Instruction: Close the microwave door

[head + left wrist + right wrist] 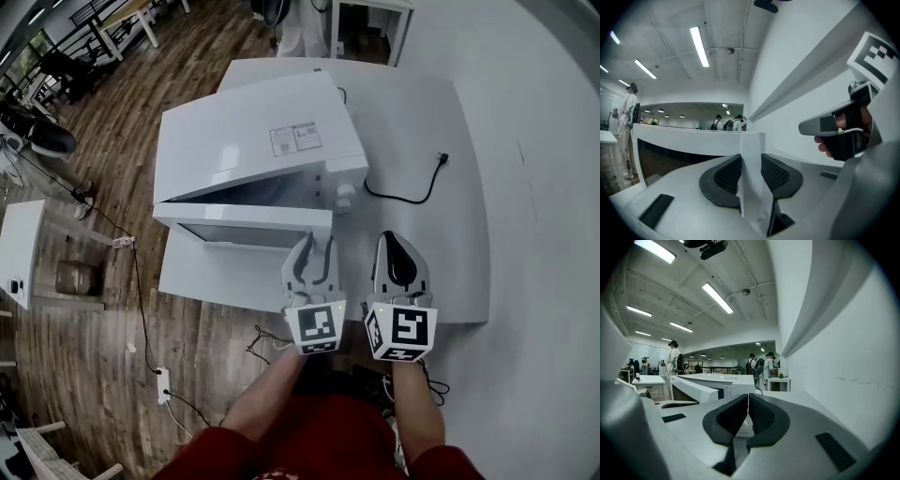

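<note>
Left gripper view shows the left gripper (751,164) clamped on the microwave door (693,140) edge, while the right gripper (748,411) is closed, empty.

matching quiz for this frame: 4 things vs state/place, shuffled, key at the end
Things:
1. microwave door
2. left gripper
3. right gripper
4. black plug

States and places:
A. fingers together, nothing between them
B. lying loose on the table, right of the microwave
C. partly open, free edge swung out toward the person
D. fingers closed on the door's free edge

Pairs: 1-C, 2-D, 3-A, 4-B
</note>
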Available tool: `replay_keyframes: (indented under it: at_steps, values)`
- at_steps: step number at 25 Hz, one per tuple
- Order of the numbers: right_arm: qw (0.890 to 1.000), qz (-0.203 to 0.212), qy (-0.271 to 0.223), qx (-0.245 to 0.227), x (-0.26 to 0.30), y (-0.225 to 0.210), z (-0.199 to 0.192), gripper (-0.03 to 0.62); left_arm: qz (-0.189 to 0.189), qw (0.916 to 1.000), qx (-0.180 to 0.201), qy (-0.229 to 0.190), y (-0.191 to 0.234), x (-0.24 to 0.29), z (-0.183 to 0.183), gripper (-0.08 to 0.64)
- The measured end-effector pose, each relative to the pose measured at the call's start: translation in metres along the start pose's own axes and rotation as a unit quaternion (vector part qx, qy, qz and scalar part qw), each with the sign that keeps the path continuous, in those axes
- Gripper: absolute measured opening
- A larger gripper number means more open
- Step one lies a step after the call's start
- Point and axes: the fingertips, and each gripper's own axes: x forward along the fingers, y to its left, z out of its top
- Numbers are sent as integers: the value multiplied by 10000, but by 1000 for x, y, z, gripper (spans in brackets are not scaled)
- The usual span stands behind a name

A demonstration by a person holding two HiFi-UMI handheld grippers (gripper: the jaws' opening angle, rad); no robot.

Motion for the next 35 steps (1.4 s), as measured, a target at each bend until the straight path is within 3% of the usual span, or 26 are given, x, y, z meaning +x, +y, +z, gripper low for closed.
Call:
replay_keyframes:
  at_steps: [11, 22, 35]
  values:
    - [9999, 112, 27, 1, 35, -13, 4, 28, 225, 9997, -62, 20, 6, 33, 5, 148]
    - [9952, 974, -53, -5, 83, -21, 20, 28, 858, 9962, -111, 82, 13, 63, 10, 147]
    - [9896, 1437, -65, 31, 117, -26, 21, 28, 1128, 9936, -96, 25, 20, 80, 11, 147]
